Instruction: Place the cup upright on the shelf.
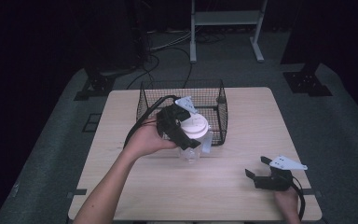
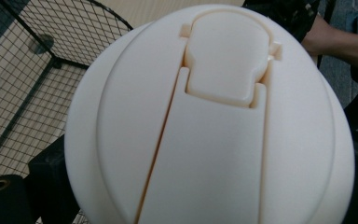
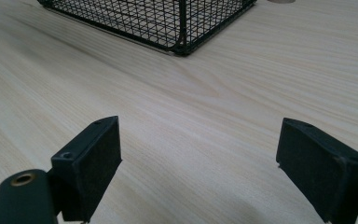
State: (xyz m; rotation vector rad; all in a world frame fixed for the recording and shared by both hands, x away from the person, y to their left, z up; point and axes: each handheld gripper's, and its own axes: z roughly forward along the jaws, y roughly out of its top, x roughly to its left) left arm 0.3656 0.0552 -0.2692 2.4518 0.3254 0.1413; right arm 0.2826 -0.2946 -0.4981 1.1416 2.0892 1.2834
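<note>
Clearly clamped in the left gripper (image 1: pixel 186 133) fingers: clear jar (image 1: pixel 193 148) with white lid (image 2: pixel 209 121), upright, just outside the wire basket (image 1: pixel 221 100), basket directly beyond. Right gripper (image 1: pixel 257 169) spread wide, holding nothing, low over the tabletop (image 1: pixel 242 116), well apart.

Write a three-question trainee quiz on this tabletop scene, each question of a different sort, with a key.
1. True or false: the right gripper has its jaws shut.
2. Which thing does the left gripper hold? A) a clear jar with a white lid B) a metal spoon C) a folded cloth
3. Fill in: behind the jar stands a black wire ____.

Key:
1. False; the jaws stand wide apart over the bare wooden table.
2. A
3. basket
</note>
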